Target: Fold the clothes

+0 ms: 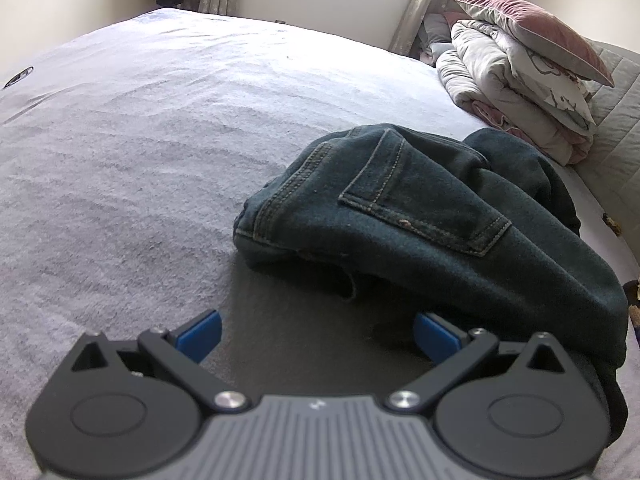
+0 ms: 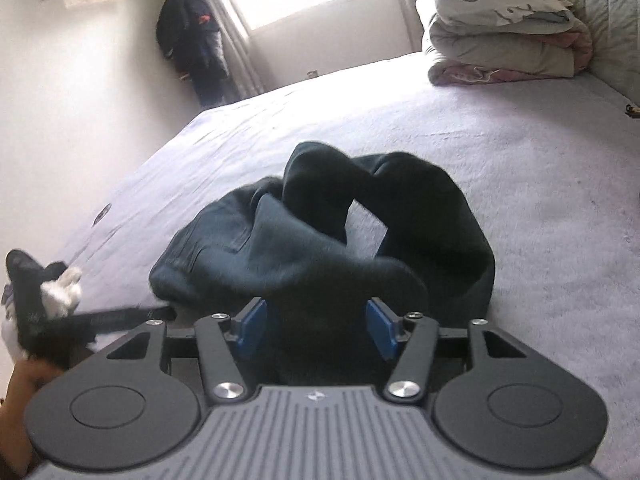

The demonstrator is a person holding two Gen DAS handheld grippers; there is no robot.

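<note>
The jeans [image 1: 420,216] lie in a rumpled heap on the bed [image 1: 160,140], filling the centre and right of the left wrist view, back pocket up with its tan stitching showing. In the right wrist view the same dark denim [image 2: 320,240] sits mid-frame, two legs looping toward the top of the pile, and a fold of it runs down between my right gripper [image 2: 316,328] blades.

I judge this to be the very start of the fold: the garment is still bunched, nothing laid flat. My left gripper [image 1: 316,332] stands wide apart and empty, low in the frame, its right pad just beside the denim edge. My right gripper's jaws are partly drawn in with cloth between them; that stretch is dark and shadowed, so I cannot tell whether the pads actually pinch it.

Next, as I see it, I need to find the waistband or a hem with each gripper, lift, and spread the jeans flat before any crease is made.

Further out, a stack of folded bedding [image 1: 520,92] with a pink pillow [image 1: 536,32] sits at upper right, and dark clothes [image 2: 196,40] hang by the window at upper left of the right view. I can read no brand, label or writing anywhere; a small emblem on the gripper body is too small to read.
</note>
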